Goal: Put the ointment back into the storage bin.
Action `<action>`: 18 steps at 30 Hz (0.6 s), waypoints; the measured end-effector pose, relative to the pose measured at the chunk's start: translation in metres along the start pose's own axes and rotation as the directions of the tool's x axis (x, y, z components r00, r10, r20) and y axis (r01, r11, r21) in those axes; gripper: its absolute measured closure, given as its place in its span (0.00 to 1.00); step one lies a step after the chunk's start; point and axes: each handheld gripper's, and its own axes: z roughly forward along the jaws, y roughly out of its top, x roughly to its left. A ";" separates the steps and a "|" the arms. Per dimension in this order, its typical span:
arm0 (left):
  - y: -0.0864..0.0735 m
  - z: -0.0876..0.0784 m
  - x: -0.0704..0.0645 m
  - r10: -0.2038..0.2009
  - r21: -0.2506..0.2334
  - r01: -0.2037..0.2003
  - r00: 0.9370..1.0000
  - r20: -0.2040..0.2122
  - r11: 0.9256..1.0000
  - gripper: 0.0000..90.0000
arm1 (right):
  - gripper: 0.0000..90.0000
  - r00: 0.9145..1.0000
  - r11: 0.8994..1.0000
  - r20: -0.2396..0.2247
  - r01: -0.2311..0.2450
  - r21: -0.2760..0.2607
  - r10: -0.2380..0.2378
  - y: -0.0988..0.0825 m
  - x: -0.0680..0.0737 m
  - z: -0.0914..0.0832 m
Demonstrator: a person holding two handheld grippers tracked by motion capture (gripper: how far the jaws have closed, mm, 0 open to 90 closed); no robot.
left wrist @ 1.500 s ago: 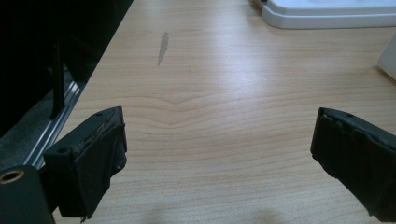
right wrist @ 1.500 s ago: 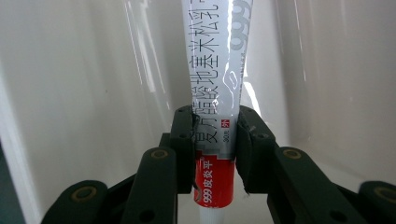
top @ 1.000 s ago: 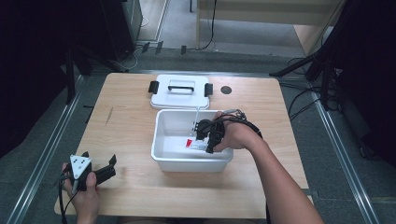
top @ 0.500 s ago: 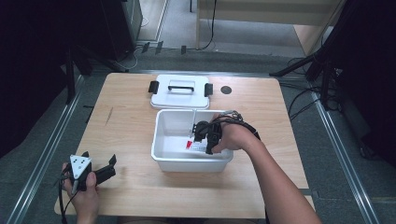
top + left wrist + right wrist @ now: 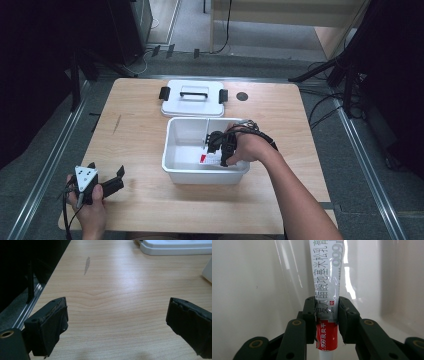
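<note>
**Right tool holding an ointment tube inside the open bin**

Nearest the person, the left tool [image 5: 107, 181] rests low on the surface [image 5: 135, 145] at its front left corner, jaws spread wide with nothing between them; the left gripper view confirms bare wood between the two pads. Farther in, the right tool [image 5: 214, 146] reaches into the white bin [image 5: 172, 162], its jaws closed on a tube [image 5: 326, 302], white with a red band and printed characters. The right gripper view shows the pads pinching the tube near the red end, the long printed body extending away toward the bin wall. Compared with half a second and one second ago, the right hand sits slightly lower and nearer the bin's front wall, and the red band shows closer to the floor; this suggests the tube is being set down inside, or has only just been gripped there. The bin walls hem in the hand on all sides. Beyond the bin lies its lid [image 5: 192, 98], handle up, off the bin, with a dark round mark [image 5: 242, 96] to its right.
</note>
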 end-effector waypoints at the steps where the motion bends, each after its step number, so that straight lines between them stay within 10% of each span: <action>1: 0.000 0.000 0.000 0.000 0.000 0.000 1.000 0.000 1.000 0.05 | 0.79 1.000 1.000 0.000 0.000 0.000 0.000 0.000 0.000 0.000; 18: 0.000 0.000 0.000 -0.003 -0.002 0.003 1.000 0.001 1.000 0.05 | 0.82 1.000 1.000 -0.002 0.006 0.006 -0.006 0.001 0.000 0.001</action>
